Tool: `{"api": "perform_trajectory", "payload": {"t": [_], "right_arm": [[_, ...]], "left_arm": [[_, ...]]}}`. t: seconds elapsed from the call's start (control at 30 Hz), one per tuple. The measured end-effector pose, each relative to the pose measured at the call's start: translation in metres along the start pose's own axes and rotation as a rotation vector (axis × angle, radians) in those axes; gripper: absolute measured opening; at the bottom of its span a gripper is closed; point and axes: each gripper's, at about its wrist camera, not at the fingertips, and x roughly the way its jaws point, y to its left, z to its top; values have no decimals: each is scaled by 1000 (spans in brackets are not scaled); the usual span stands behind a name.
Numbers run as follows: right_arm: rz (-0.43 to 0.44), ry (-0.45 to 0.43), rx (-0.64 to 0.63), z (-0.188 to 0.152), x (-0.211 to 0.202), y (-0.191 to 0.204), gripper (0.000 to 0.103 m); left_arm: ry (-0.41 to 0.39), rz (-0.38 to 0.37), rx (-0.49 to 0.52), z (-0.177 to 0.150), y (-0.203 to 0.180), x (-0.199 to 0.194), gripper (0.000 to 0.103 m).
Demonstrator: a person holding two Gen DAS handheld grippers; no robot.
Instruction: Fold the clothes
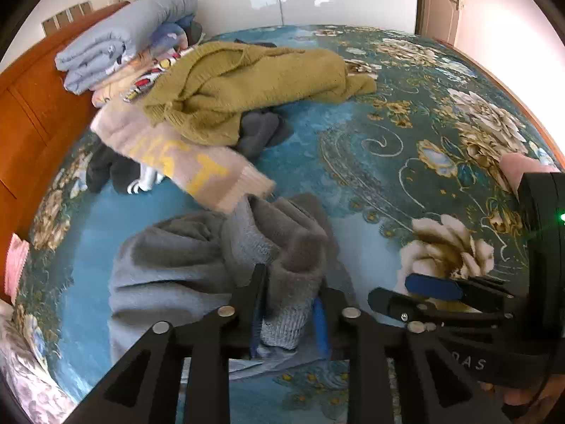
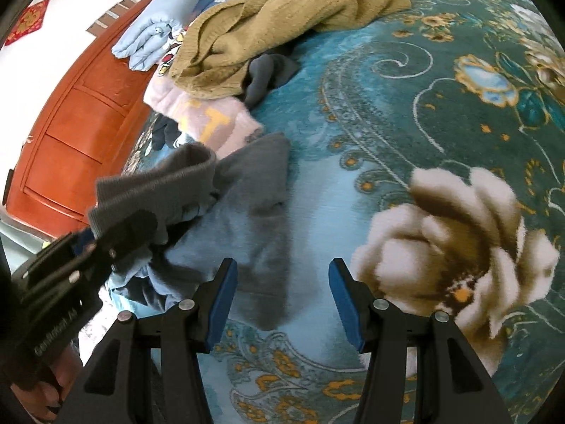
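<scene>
A grey sweater (image 1: 183, 268) lies crumpled on the teal floral bedspread (image 1: 353, 148). My left gripper (image 1: 287, 304) is shut on the ribbed cuff of the grey sweater and lifts it off the bed; it also shows in the right wrist view (image 2: 116, 243), at the left, holding the cuff (image 2: 159, 183). My right gripper (image 2: 280, 300) is open and empty, just above the sweater's body (image 2: 247, 233) and the bedspread (image 2: 388, 106). It appears in the left wrist view (image 1: 416, 296) at the right, jaws apart.
A pile of clothes lies behind: an olive knit sweater (image 1: 247, 81), a pink sweater with yellow letters (image 1: 176, 155), dark garments (image 1: 109, 173) and a folded light-blue quilt (image 1: 120, 39). An orange wooden headboard (image 1: 31, 113) borders the bed at the left.
</scene>
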Motion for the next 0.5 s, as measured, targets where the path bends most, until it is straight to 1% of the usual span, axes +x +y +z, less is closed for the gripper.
{"api": "perform_trajectory", "payload": {"t": [0.07,0.1,0.13,0.17,0.23,0.33,0.4,0.47,0.5], "right_arm": [[-4,-5,-2,0,-1,-2,55],[-8,-7,-5,0,-1,-2,55],[-13,-8,-10,1,-1,-2,55],[-18,-10,-15,1,-1,-2,55],[-24,-9,-22,0,0,-2,55],[-27,-2,-21,-1,2,-3,55],[-32,5,-16,-1,3,-5,55],[-34,6,-13,-1,2,-8,55],[-33,2,-9,0,1,-9,55]], "left_arm": [[15,-20,-9,-4,-1,2,34],[23,-30,-13,-6,-1,3,38],[27,-42,-16,-7,-2,3,44],[24,-58,-16,-7,-2,0,47],[17,-92,-15,-8,-3,-6,59],[7,-141,-13,-8,-4,-15,61],[-14,-157,-29,-8,2,-23,61],[-44,-164,-89,-8,24,-31,61],[-53,-153,-132,-10,38,-33,61]]}}
